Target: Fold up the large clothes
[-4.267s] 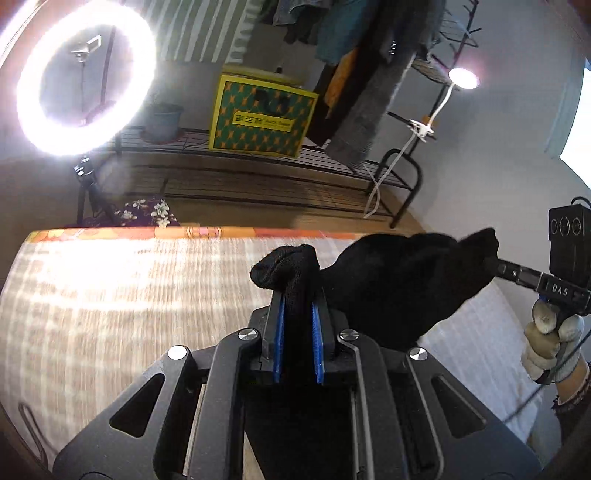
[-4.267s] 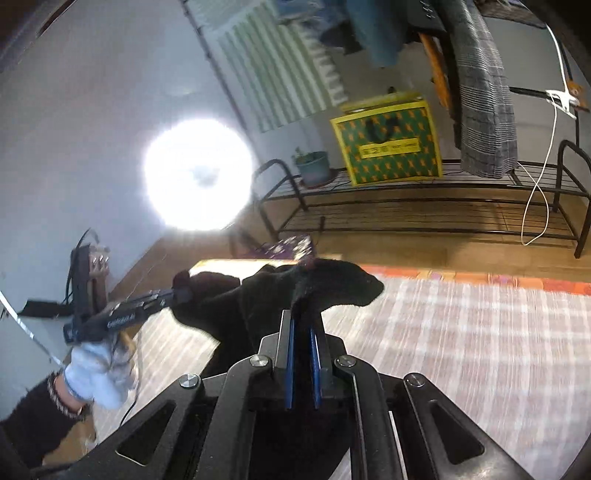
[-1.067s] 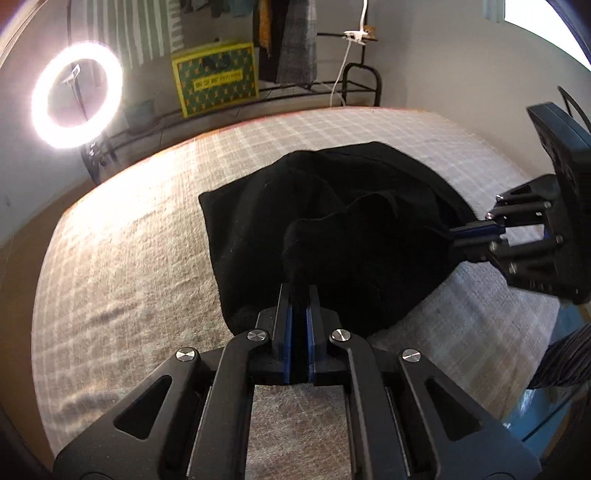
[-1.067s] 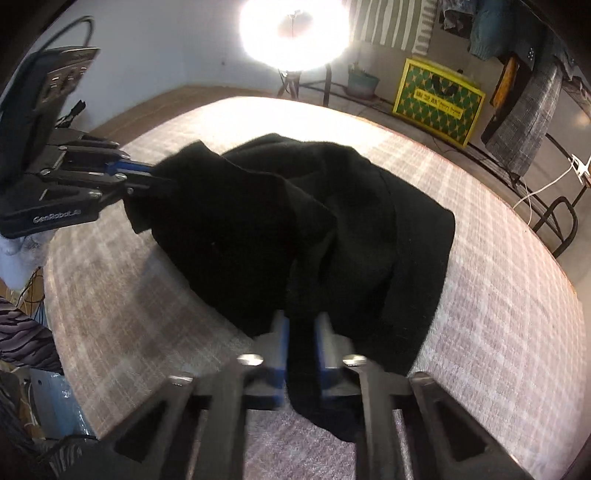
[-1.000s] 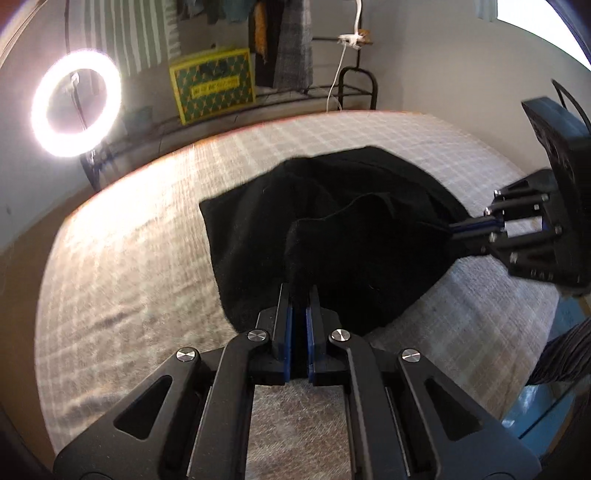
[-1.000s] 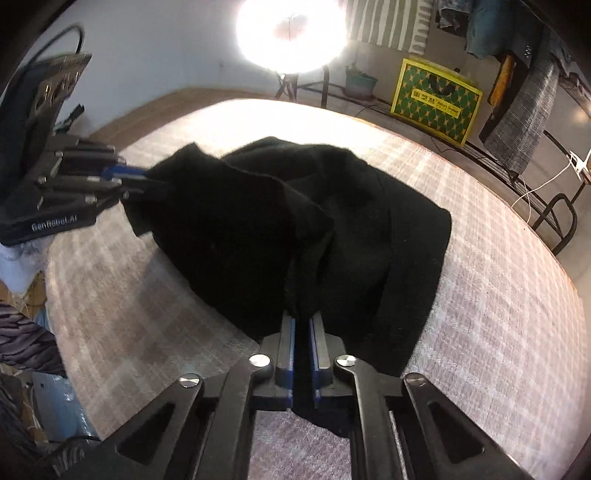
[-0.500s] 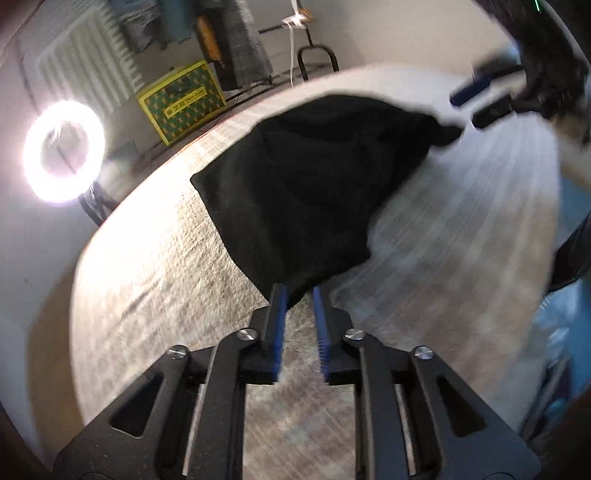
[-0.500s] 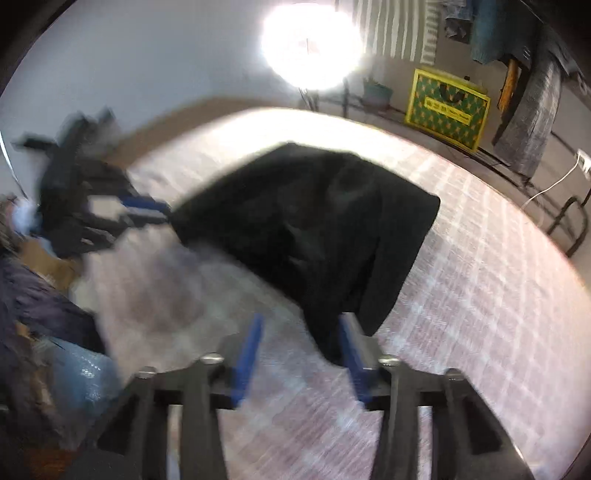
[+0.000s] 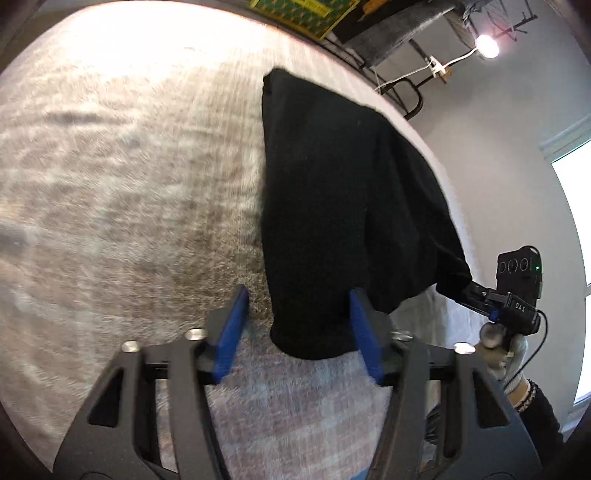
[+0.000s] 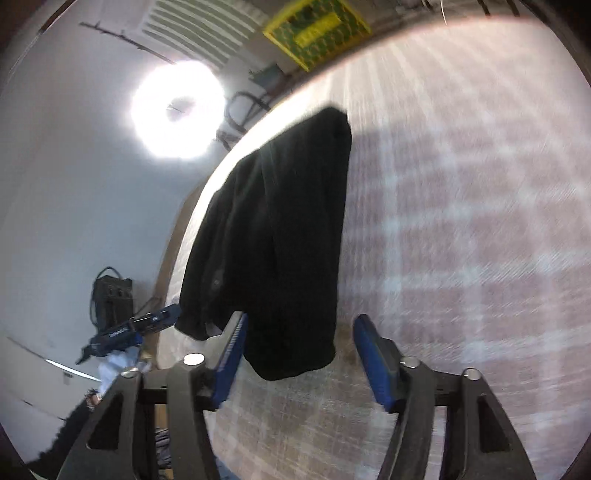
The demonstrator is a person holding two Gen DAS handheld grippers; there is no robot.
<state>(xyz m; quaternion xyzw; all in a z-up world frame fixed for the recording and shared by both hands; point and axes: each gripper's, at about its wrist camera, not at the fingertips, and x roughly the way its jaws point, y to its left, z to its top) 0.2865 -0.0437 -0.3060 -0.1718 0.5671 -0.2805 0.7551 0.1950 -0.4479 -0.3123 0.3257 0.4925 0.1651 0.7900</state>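
Observation:
A black garment (image 9: 343, 206) lies folded on the checked bed cover (image 9: 110, 184); it also shows in the right wrist view (image 10: 280, 229). My left gripper (image 9: 299, 332) is open, its blue pads either side of the garment's near end. My right gripper (image 10: 299, 350) is open, its pads apart around the garment's near corner. In the left wrist view the right gripper (image 9: 476, 299) sits at the garment's right corner. In the right wrist view the left gripper (image 10: 162, 317) sits at the garment's left corner.
A ring light (image 10: 177, 110) glows beyond the bed's far edge. A yellow-green box (image 10: 314, 29) and a metal rack (image 9: 402, 92) with hanging clothes stand by the wall. The bed cover (image 10: 461, 221) stretches wide to the right.
Both grippers have let go of the garment and opened wide. The garment, held up before, now lies flat on the bed. Both views have swung and are blurred.

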